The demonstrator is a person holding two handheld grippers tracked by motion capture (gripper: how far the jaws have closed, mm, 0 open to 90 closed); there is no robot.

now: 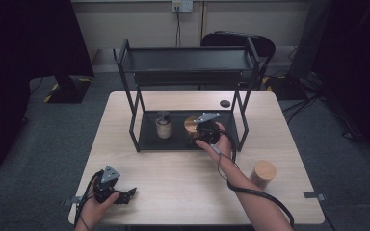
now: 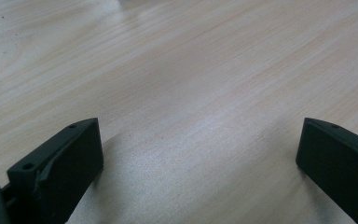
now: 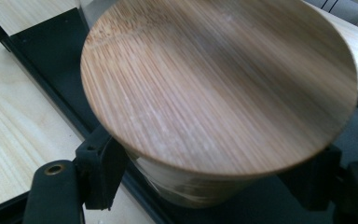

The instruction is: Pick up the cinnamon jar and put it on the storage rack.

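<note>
The right gripper point(image 1: 198, 131) is clamped on a jar point(image 3: 200, 186) with a wooden lid point(image 3: 219, 84); in the right gripper view both jaws press the glass sides just under the lid. The jar sits at the right of the rack's point(image 1: 188, 62) lower tray point(image 1: 178, 139), near the front edge. The left gripper point(image 1: 131, 192) rests at the near left corner of the table point(image 1: 173, 168), its jaws wide apart with nothing but bare wood between them.

From above, the right hand point(image 1: 217, 142) and gripper cover most of the held jar, so just a slice of lid shows. In the right gripper view the lid is blurred and hides the jar's body, and I cannot tell what is inside. The rack's upper shelf is dark, and its contents cannot be made out.

On the lower tray, left of the held jar and apart from it, stands a second jar point(image 1: 163, 126) holding something pale, with a dark top. A third jar point(image 1: 263, 174) with a wooden lid stands on the table at the near right. A small black disc point(image 1: 225, 103) lies on the table behind the rack.
</note>
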